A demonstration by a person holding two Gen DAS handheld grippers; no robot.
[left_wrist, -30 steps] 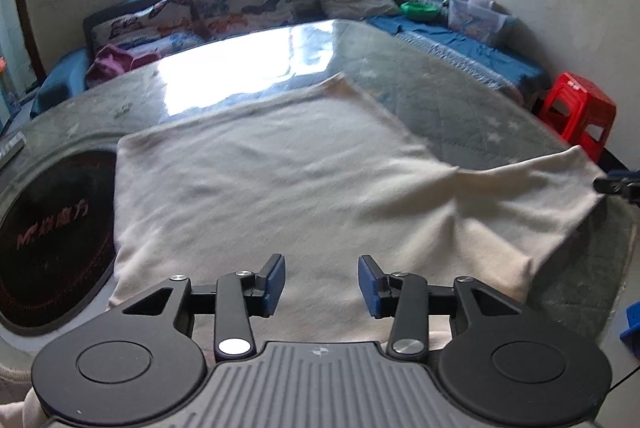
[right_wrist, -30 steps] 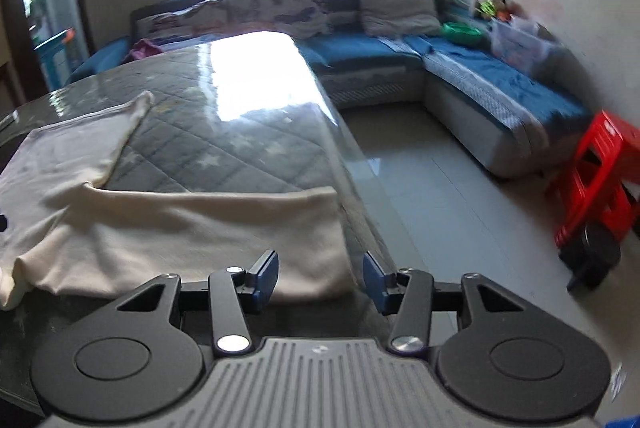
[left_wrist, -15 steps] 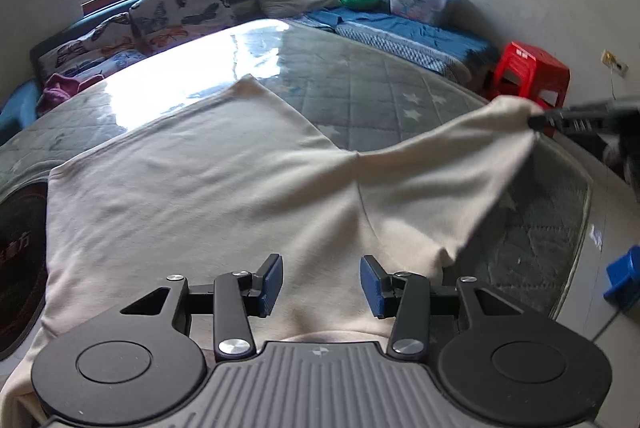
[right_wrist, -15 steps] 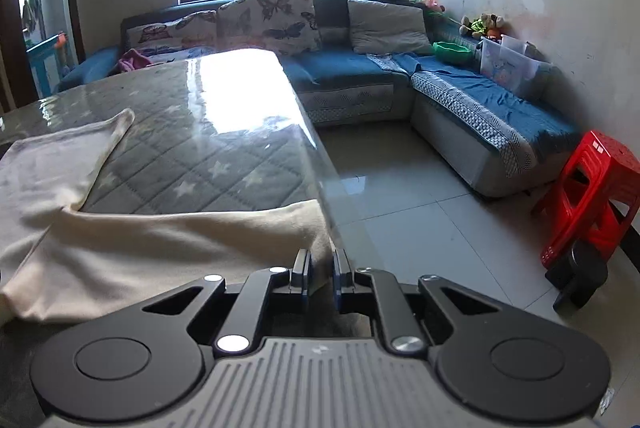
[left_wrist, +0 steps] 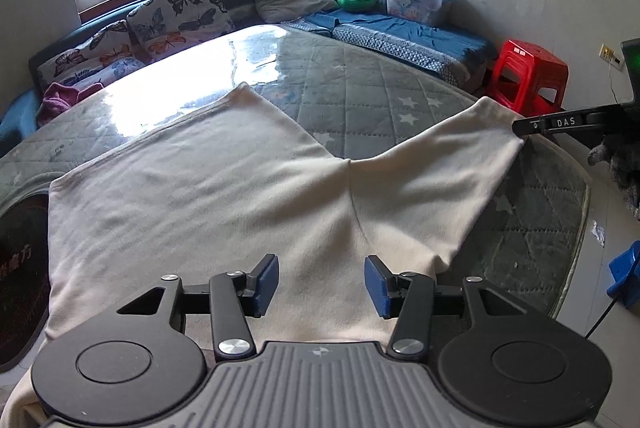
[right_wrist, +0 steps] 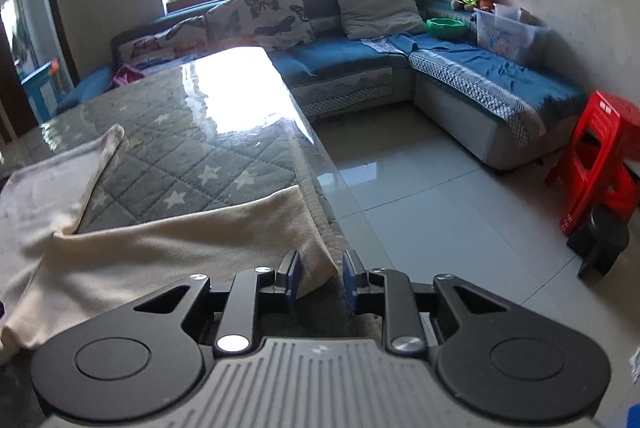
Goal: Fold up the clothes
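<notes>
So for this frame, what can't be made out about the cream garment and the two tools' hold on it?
- Cream garment: its near hem is hidden under the left tool in the left wrist view, so the garment type is unclear.
- Right tool: its jaws are opening around the sleeve end; pad contact cannot be told.
- Left wrist view: the right tool's tips are side-on and too small to show a gap.

Beyond the cream garment (left_wrist: pixel 224 196) I see bare quilted table (left_wrist: pixel 360 96), free for passage; past its far edge the sofa (right_wrist: pixel 460 76) blocks, and right of it open floor (right_wrist: pixel 420 180) reaches the red stool (right_wrist: pixel 604 152)
</notes>
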